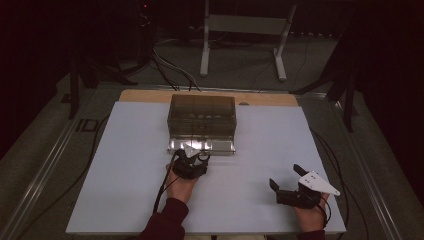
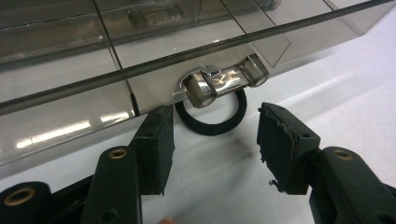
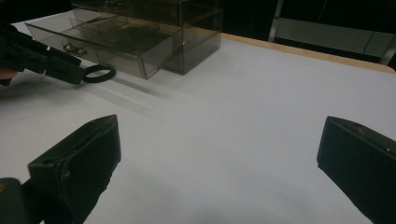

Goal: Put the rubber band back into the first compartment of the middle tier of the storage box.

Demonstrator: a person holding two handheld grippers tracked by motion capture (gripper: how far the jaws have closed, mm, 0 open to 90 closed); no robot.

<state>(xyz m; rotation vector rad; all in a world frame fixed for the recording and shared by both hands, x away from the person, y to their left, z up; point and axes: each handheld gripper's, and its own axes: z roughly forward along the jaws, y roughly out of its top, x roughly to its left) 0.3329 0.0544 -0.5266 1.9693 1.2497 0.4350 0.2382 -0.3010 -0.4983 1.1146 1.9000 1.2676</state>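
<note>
Two black claws are seen over the pale grey bench (image 1: 125, 165), and the coming move is judged to turn on the left one alone. The left claw (image 2: 215, 140) is held just in front of the pulled-out bottom drawer of smoky clear plastic (image 2: 65, 107), with its jaws parted and nothing pressed between the pads; it is released, though the gap is only moderate.

Relative to that drawer's front, the small black elastic ring (image 2: 211, 117) lies flat on the bench, directly below the clear bar-shaped handle (image 2: 224, 84) and touching or almost touching the drawer's face. From the left claw the ring lies straight ahead, just beyond the fingertips and centred between the two jaws. Being round, it has no long axis of its own; the handle above it runs across the jaws' line, parallel to the drawer front.

In the right gripper view the ring (image 3: 99, 73) is seen at the tip of the left claw (image 3: 70, 74), beside the drawer (image 3: 112, 49) of the smoky clear plastic cabinet (image 1: 202, 117).

The right claw (image 1: 286, 176) is held wide apart and empty, well away from the drawer toward the bench's near right corner. The left hand (image 1: 181, 187) is therefore far nearer. A short advance and a slight dip are judged enough for the ring to be taken; the handle overhead could be caught instead.
</note>
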